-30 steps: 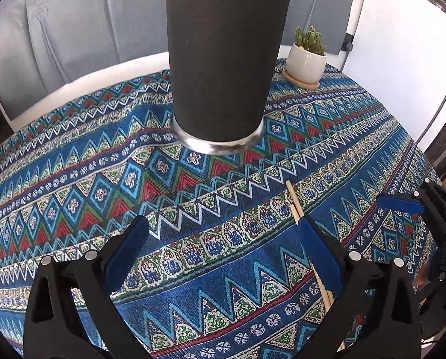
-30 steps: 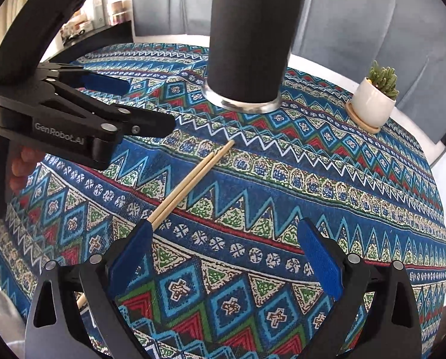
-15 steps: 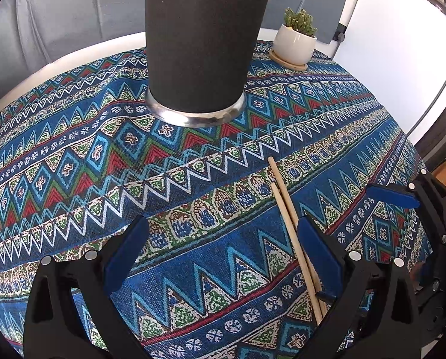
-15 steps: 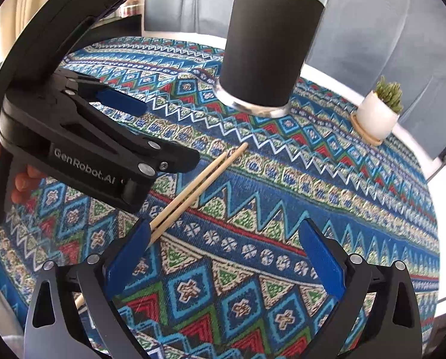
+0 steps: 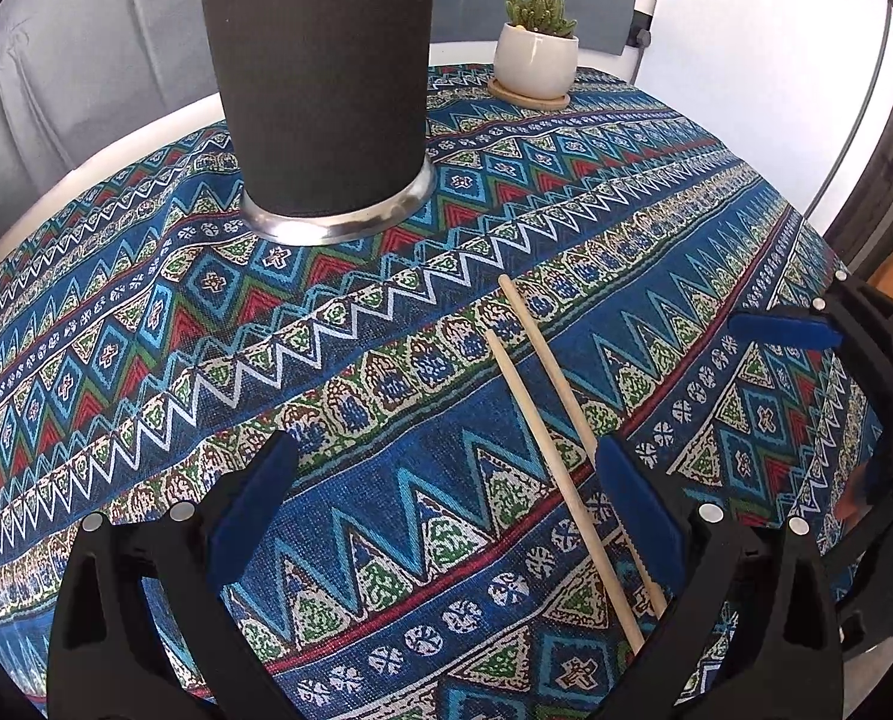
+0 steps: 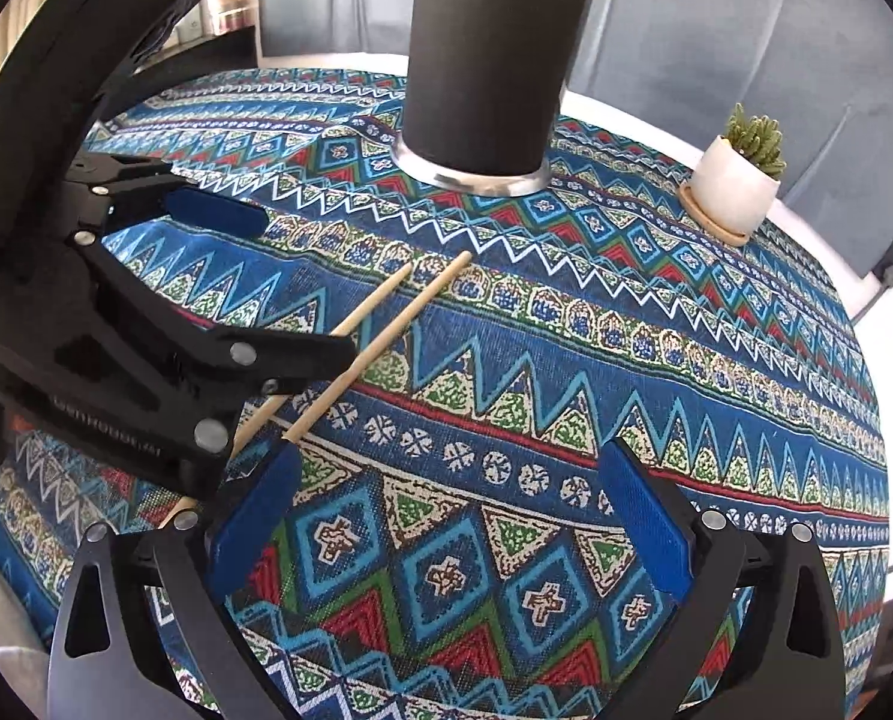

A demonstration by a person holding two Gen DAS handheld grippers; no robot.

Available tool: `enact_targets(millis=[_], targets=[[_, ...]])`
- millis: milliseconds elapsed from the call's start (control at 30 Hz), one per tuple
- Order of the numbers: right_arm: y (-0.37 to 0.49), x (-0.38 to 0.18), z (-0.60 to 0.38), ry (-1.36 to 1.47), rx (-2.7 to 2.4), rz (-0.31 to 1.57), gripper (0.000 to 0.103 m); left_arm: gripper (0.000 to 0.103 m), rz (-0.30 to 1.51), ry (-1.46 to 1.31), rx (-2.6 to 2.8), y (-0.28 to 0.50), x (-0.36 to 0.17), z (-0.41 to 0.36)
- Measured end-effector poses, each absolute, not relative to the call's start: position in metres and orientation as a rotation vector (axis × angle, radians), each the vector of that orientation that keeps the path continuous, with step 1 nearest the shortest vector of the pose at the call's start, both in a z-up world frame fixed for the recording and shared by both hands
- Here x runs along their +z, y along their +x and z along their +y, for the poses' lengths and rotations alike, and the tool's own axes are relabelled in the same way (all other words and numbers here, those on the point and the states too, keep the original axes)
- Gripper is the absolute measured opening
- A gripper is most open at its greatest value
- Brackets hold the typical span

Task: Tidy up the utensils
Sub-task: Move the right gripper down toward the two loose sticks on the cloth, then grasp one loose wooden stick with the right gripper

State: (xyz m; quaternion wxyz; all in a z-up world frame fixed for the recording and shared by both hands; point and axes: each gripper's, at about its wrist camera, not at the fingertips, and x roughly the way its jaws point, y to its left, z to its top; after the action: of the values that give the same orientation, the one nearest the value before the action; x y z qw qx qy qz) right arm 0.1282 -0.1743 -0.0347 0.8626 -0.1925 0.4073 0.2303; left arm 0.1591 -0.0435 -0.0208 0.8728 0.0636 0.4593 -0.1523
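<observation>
Two chopsticks [image 5: 542, 438]: lying side by side on the patterned tablecloth [image 5: 146, 360], their lower ends passing out of sight behind the left gripper's right finger [image 5: 632, 504].
Left gripper [image 5: 440, 498]: hovering over the cloth with fingers spread wide, holding nothing; in the right wrist view its frame is covering the middle of one chopstick.
Black utensil holder [image 5: 320, 78]: standing upright on its metal base ring; its top is being cut off by the frame edge in the left view, so its contents are not showing.
Potted succulent [image 5: 536, 48]: sitting on a round coaster at the table's far edge.
Right gripper [image 6: 440, 510]: hanging with fingers wide apart, empty, its left pad [image 6: 254, 516] sitting just beside the chopsticks [image 6: 380, 336].
</observation>
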Motion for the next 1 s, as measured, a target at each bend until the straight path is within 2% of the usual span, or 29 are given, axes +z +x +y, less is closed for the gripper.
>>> enact_targets(millis=[500,700,1000], targets=[[0.117,-0.037,-0.155,-0.471,0.542,0.784,0.095,0.097,0.939,0.180,-0.296,0.154,-0.021,-0.043],[0.124,-0.035,-0.173,-0.485,0.519,0.820,0.095,0.097,0.957,0.186,-0.298,0.147,-0.020,-0.035],[0.159,-0.040,-0.191,-0.338,0.534,0.949,0.095,0.098,1.029,0.158,-0.221,0.124,-0.018,-0.016]])
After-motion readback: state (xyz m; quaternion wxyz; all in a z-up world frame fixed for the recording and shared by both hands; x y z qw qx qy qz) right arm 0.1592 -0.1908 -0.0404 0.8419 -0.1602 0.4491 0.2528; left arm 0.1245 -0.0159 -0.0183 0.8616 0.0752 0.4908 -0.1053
